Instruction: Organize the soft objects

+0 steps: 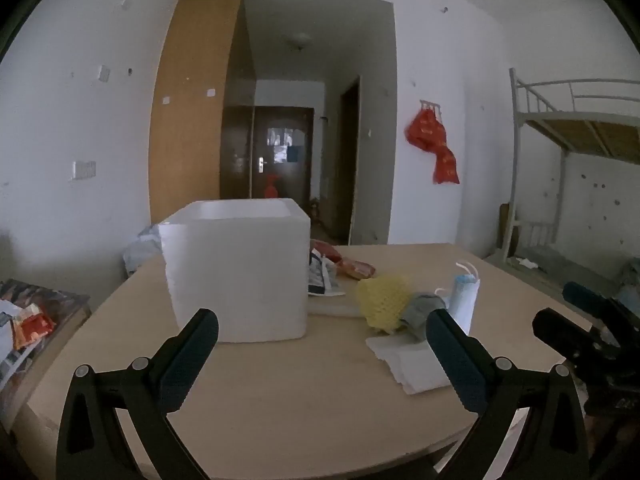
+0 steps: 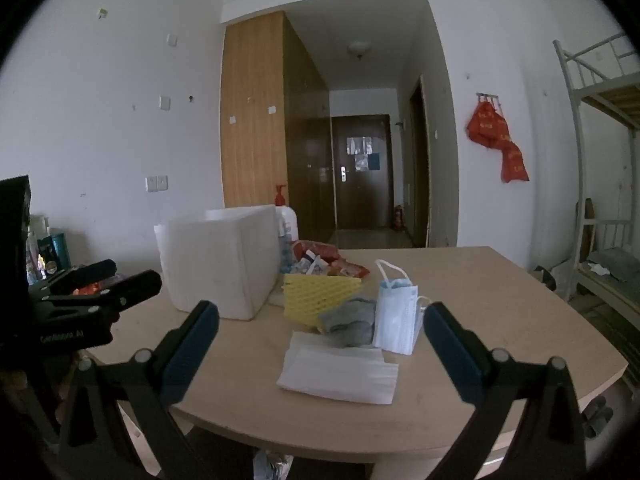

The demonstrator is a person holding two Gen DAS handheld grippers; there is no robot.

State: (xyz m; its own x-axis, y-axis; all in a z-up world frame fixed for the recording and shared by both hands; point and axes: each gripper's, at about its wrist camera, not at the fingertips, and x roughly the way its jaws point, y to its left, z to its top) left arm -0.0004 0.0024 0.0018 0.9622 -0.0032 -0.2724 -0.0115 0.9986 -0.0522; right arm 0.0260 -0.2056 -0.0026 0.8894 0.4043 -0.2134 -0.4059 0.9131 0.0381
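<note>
Soft items sit clustered mid-table beside the foam box (image 2: 218, 260): yellow mesh (image 2: 320, 294), grey cloth (image 2: 350, 320), mask (image 2: 396, 316), white sheet (image 2: 338, 374). We judge the right gripper (image 2: 320, 344) nearer, the sheet dead ahead, long axis crosswise. Both it and the left gripper (image 1: 322, 344) gape wide, empty. Box interior is hidden; wrappers (image 2: 324, 258) behind are unclear.

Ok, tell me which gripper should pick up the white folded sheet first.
Right. The right gripper, open and empty, faces the white folded sheet head-on. The left gripper faces the foam box; the sheet lies off to its right.
</note>
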